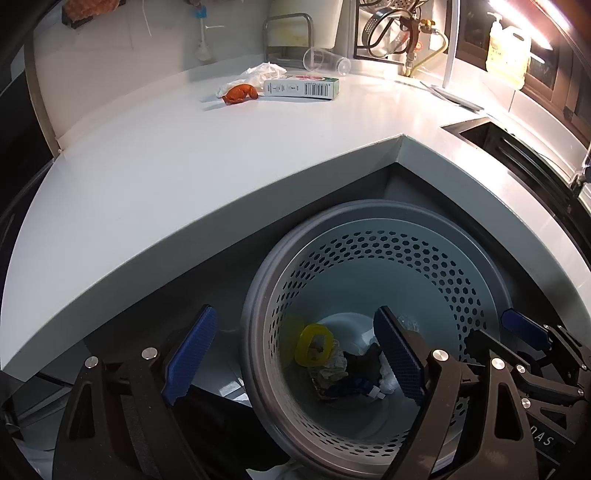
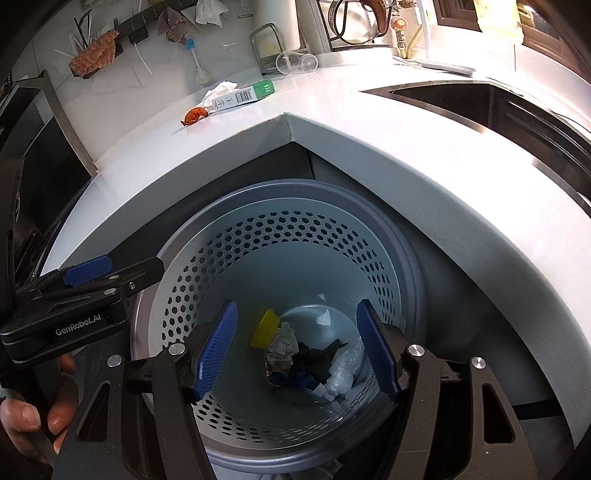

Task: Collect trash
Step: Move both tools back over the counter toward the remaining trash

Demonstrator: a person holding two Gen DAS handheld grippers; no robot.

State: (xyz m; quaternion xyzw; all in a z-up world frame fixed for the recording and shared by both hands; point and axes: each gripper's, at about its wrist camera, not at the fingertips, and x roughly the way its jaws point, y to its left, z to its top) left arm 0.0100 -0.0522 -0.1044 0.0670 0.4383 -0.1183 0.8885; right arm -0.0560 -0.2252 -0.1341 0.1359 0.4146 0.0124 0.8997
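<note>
A grey perforated trash bin (image 1: pixel 369 229) (image 2: pixel 280 229) stands on the floor below the counter corner. Inside lie a yellow ring (image 1: pixel 312 345) (image 2: pixel 264 328), crumpled paper (image 2: pixel 282 345) and a plastic bottle (image 2: pixel 341 373). On the white counter (image 1: pixel 184 177) (image 2: pixel 369 140) lie an orange wrapper (image 1: pixel 239 94) (image 2: pixel 194 115), a white-green box (image 1: pixel 301 87) (image 2: pixel 243 96), a crumpled tissue (image 1: pixel 264 72) (image 2: pixel 221 88) and a clear cup on its side (image 1: pixel 325 61) (image 2: pixel 297 63). My left gripper (image 1: pixel 295 358) is open and empty over the bin's left rim. My right gripper (image 2: pixel 297 350) is open and empty above the bin.
A sink (image 2: pixel 461 99) (image 1: pixel 491 136) is set into the counter at right. A metal rack (image 1: pixel 288 33), a hose and a soap jug (image 1: pixel 508 55) stand along the back wall. A dark appliance (image 2: pixel 33 155) stands at far left.
</note>
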